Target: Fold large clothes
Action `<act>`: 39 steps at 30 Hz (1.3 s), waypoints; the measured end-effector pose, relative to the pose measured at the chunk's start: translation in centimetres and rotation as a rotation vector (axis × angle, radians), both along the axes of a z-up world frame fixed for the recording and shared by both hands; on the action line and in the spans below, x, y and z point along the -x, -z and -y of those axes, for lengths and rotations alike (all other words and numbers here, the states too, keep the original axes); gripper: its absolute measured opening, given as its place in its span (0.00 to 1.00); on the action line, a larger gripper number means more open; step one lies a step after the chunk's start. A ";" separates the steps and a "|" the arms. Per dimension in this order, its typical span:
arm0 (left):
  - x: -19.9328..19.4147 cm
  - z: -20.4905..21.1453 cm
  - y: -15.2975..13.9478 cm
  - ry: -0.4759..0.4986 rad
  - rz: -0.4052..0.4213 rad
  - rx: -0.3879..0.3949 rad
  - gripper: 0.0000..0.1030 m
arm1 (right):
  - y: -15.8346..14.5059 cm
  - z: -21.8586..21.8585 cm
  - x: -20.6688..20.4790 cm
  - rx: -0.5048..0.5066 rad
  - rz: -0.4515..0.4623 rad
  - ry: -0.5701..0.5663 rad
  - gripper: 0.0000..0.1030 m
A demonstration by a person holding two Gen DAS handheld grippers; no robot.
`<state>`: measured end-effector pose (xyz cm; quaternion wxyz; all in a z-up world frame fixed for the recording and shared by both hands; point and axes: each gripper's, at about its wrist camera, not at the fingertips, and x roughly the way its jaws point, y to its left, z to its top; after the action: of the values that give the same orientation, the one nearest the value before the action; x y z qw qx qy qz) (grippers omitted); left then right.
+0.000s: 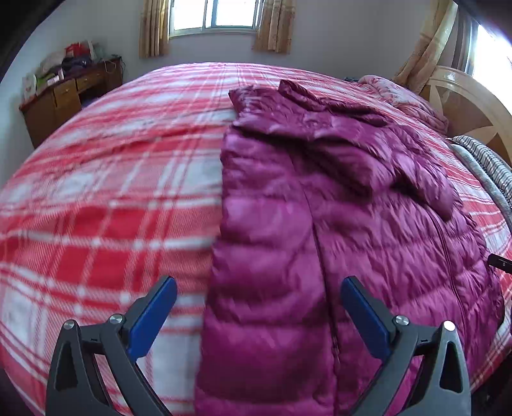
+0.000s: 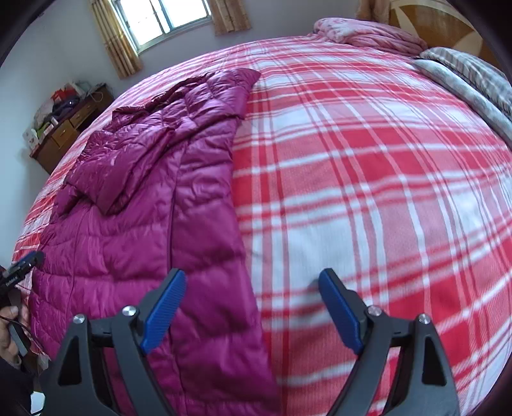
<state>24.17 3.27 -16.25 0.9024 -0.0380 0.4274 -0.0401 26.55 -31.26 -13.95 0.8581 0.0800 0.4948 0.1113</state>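
Observation:
A magenta quilted down jacket (image 1: pixel 336 224) lies flat on the red and white plaid bed cover (image 1: pixel 112 192), its sides and a sleeve folded inward. My left gripper (image 1: pixel 259 288) is open and empty, hovering above the jacket's near left edge. In the right wrist view the jacket (image 2: pixel 144 224) lies to the left. My right gripper (image 2: pixel 252 281) is open and empty above the jacket's near right edge, one finger (image 2: pixel 163 313) over the jacket and the other over the bed cover (image 2: pixel 368 160). The left gripper's tip (image 2: pixel 24 265) shows at the far left of that view.
A wooden desk (image 1: pixel 64 96) with clutter stands against the far wall under a curtained window (image 1: pixel 214 16). A pink quilt (image 2: pixel 368 35) and a grey striped blanket (image 2: pixel 464 80) lie by the wooden headboard (image 1: pixel 467 105).

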 end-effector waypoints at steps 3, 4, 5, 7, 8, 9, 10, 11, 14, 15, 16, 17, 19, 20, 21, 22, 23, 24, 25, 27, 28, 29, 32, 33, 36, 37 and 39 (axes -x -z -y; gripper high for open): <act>1.7 0.5 0.4 0.011 0.022 -0.018 0.99 | 0.1 0.1 1.7 -0.018 -0.004 0.007 0.85; 2.3 0.6 0.5 0.014 0.023 -0.014 0.99 | 0.2 0.1 2.1 -0.020 -0.005 0.008 0.85; 2.9 0.8 0.6 0.024 0.024 -0.011 0.99 | 0.3 0.1 2.6 -0.018 -0.008 0.008 0.85; 4.1 1.1 0.7 0.050 0.028 -0.004 0.99 | 0.6 -0.1 3.8 -0.017 -0.016 0.004 0.82; 4.6 1.1 0.7 0.062 0.025 0.001 0.99 | 0.6 -0.1 4.2 -0.016 -0.019 -0.001 0.80; 5.0 1.0 0.7 0.070 0.022 0.007 0.99 | 0.7 -0.1 4.7 -0.014 -0.022 -0.008 0.75; 5.3 1.0 0.7 0.079 0.022 0.018 0.99 | 0.7 -0.2 5.3 -0.015 -0.025 -0.012 0.68; 5.6 0.8 0.8 0.089 0.020 0.033 0.99 | 0.8 -0.2 5.6 -0.021 -0.029 -0.018 0.65; 6.4 0.6 0.7 0.100 0.011 0.064 0.99 | 1.0 -0.4 6.6 -0.036 -0.036 -0.031 0.48; 6.8 0.6 0.7 0.103 0.001 0.078 0.99 | 1.1 -0.4 6.8 -0.047 -0.042 -0.036 0.40; 7.1 0.5 0.7 0.106 -0.005 0.092 0.99 | 1.1 -0.4 6.9 -0.057 -0.048 -0.040 0.31; 7.5 0.5 0.7 0.113 -0.012 0.110 0.98 | 1.1 -0.4 7.1 -0.073 -0.054 -0.048 0.28; 8.3 0.5 0.7 0.123 -0.027 0.121 0.89 | 1.4 -0.5 7.2 -0.106 -0.066 -0.058 0.20; 8.5 0.5 0.6 0.122 -0.030 0.113 0.73 | 1.5 -0.5 7.2 -0.123 -0.071 -0.058 0.19; 8.9 0.5 0.5 0.124 -0.035 0.109 0.61 | 1.5 -0.5 7.2 -0.135 -0.071 -0.057 0.16; 9.0 0.2 0.5 0.122 -0.050 0.120 0.31 | 1.5 -0.7 7.3 -0.145 -0.071 -0.062 0.13; 8.9 -0.3 0.4 0.119 -0.072 0.162 0.17 | 1.4 -0.7 7.4 -0.162 -0.074 -0.070 0.12; 9.1 -0.8 0.3 0.116 -0.076 0.205 0.16 | 1.2 -0.8 7.4 -0.173 -0.075 -0.076 0.11; 9.3 -1.2 -0.1 0.118 -0.069 0.234 0.13 | 0.9 -0.9 7.5 -0.180 -0.068 -0.081 0.10; 9.6 -1.2 -1.1 0.137 -0.044 0.230 0.11 | 0.0 -0.9 7.9 -0.189 -0.043 -0.091 0.09; 9.9 -1.3 -1.8 0.149 -0.026 0.232 0.11 | -0.5 -0.8 8.1 -0.197 -0.031 -0.095 0.09; 10.1 -1.3 -2.6 0.162 -0.012 0.232 0.10 | -0.9 -0.6 8.3 -0.209 -0.022 -0.096 0.09; 10.9 -1.7 -4.7 0.193 0.030 0.251 0.08 | -2.3 0.2 9.0 -0.247 0.018 -0.102 0.09; 11.2 -1.9 -5.4 0.203 0.046 0.264 0.07 | -2.6 0.4 9.2 -0.263 0.025 -0.103 0.09; 12.4 -2.2 -8.0 0.242 0.111 0.302 0.07 | -4.6 1.5 10.5 -0.303 0.068 -0.109 0.08; 12.7 -2.4 -8.8 0.256 0.129 0.313 0.07 | -5.3 1.9 10.7 -0.314 0.078 -0.112 0.08; 13.3 -2.6 -10.4 0.276 0.159 0.335 0.06 | -7.0 2.8 11.5 -0.351 0.112 -0.115 0.08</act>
<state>10.85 5.82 -5.85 0.9002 -0.1253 0.3435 -0.2364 15.05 -34.09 -6.99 0.8493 0.1938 0.4232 0.2490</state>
